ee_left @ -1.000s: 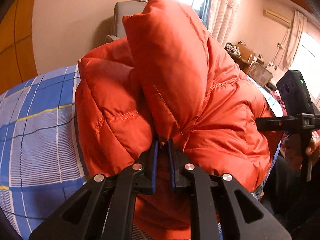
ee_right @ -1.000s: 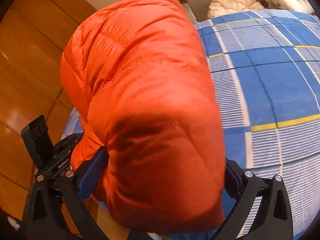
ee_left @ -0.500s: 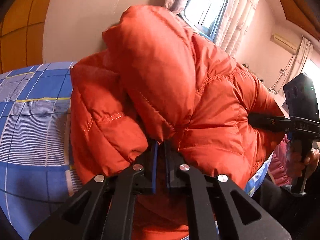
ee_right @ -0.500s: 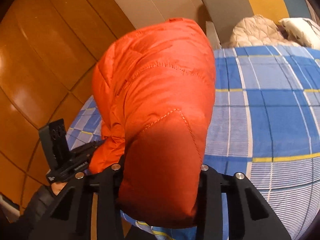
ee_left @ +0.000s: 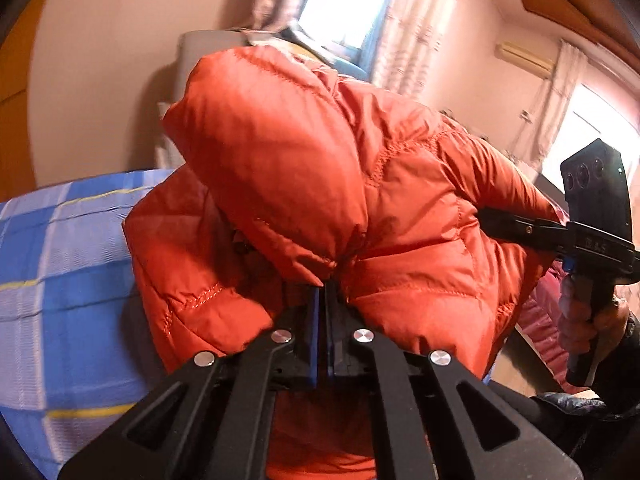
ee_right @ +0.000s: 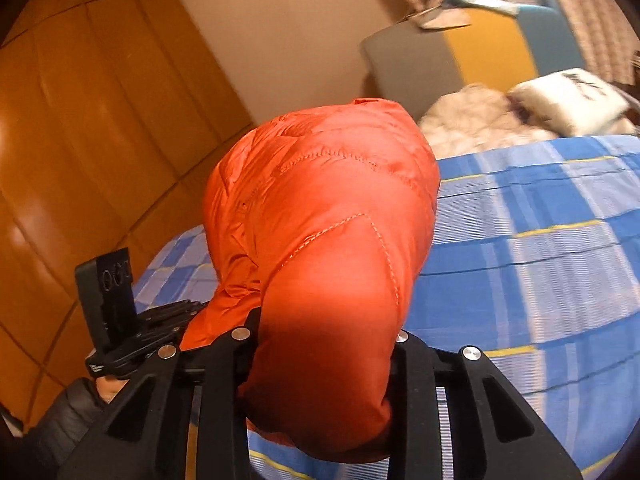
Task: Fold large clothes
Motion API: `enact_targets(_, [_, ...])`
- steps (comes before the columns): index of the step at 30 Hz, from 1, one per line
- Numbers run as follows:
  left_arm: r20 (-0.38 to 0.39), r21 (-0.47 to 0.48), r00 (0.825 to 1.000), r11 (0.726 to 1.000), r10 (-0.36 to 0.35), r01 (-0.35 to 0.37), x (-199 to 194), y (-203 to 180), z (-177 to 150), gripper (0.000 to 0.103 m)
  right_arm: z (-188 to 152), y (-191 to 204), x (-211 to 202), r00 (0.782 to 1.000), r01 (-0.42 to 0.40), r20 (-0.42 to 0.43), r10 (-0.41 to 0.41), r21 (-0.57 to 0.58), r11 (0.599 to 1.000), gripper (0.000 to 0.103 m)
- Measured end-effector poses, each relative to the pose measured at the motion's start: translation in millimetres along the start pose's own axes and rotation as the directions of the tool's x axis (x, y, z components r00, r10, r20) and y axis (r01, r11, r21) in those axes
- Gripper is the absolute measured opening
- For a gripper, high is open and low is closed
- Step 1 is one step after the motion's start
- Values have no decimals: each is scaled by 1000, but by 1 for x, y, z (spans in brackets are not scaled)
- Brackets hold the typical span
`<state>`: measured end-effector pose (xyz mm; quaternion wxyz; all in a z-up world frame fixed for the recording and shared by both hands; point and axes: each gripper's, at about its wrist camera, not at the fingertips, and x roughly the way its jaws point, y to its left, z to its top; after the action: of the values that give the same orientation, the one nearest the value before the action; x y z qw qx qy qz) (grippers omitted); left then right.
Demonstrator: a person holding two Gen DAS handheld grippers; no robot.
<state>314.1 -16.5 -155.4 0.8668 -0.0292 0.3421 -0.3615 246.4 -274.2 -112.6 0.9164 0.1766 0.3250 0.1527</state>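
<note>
An orange puffer jacket [ee_left: 360,184] hangs bunched above the bed's blue checked sheet [ee_left: 60,264], held from both sides. My left gripper [ee_left: 323,300] is shut on a thin fold at the jacket's lower edge, its blue pads nearly touching. In the right wrist view, a thick padded part of the jacket [ee_right: 328,220] bulges between the fingers of my right gripper [ee_right: 324,332]. Its jaws are closing and squeezing the padding, and the fabric hides the fingertips. Each gripper also shows in the other's view: the right gripper [ee_left: 520,228] at the jacket's right side, the left gripper [ee_right: 176,316] at its lower left.
The checked sheet [ee_right: 540,260] stretches to the right, with a beige quilt [ee_right: 480,124] and a white pillow [ee_right: 568,96] by the headboard [ee_right: 440,60]. A wooden wardrobe [ee_right: 80,140] stands to the left. Curtained windows [ee_left: 400,20] are behind. A hand [ee_left: 580,320] grips the right handle.
The right gripper's jaws went from wide around the jacket to squeezing its padding. The left jaws closed tighter on the fold. Both grippers have lifted the jacket higher off the bed.
</note>
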Motion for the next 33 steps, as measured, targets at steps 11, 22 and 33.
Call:
enact_targets(11, [-76,-55,997,998,-20,15,61,-50,-21,1,-56,-82,-14,991,127,-59,-122,89,988,36])
enact_targets(22, [-84,-46,996,999,-2,-1,46,-44,-17,0,-59,-91,-27,993,108,-67,-98,181,978,68])
enact_targets(33, [9,-91,999,994,-51,52,22,-35,7,37,-60,-82,-25,986,161,-57,-155,126,979,68])
